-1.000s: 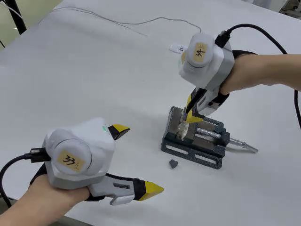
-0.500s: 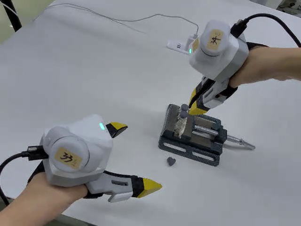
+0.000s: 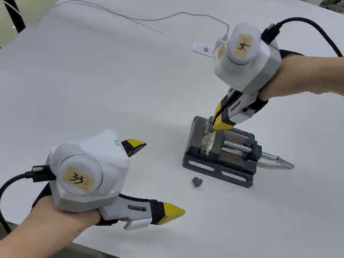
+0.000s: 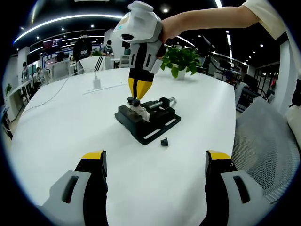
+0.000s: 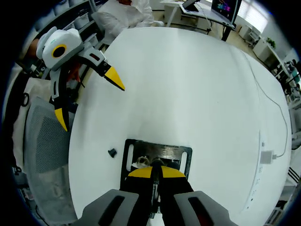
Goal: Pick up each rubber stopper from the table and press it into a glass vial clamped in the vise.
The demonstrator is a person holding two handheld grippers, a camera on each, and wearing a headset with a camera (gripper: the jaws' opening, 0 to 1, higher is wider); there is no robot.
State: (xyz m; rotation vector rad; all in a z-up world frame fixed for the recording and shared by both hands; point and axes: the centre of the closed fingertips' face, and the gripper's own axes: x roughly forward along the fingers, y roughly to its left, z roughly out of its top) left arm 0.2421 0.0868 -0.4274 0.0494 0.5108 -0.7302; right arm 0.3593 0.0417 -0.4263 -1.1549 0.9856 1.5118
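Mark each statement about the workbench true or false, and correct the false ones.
1. The left gripper is open. True.
2. A loose stopper lies on the table beside the vise. True.
3. The right gripper is far from the vise. False: its shut tips are down at the vial clamped in the vise.
4. The left gripper holds a stopper. False: nothing is between its jaws.
5. A white plug with a cable lies on the table. True.

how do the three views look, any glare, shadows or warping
Head view: sharp, even light, soft shadows beside the black metal vise and the small dark rubber stopper on the white table. Left gripper view: fisheye bends the table edge, ceiling strip lights glare. Right gripper view: same warping, the right gripper's yellow-tipped fingers loom large.
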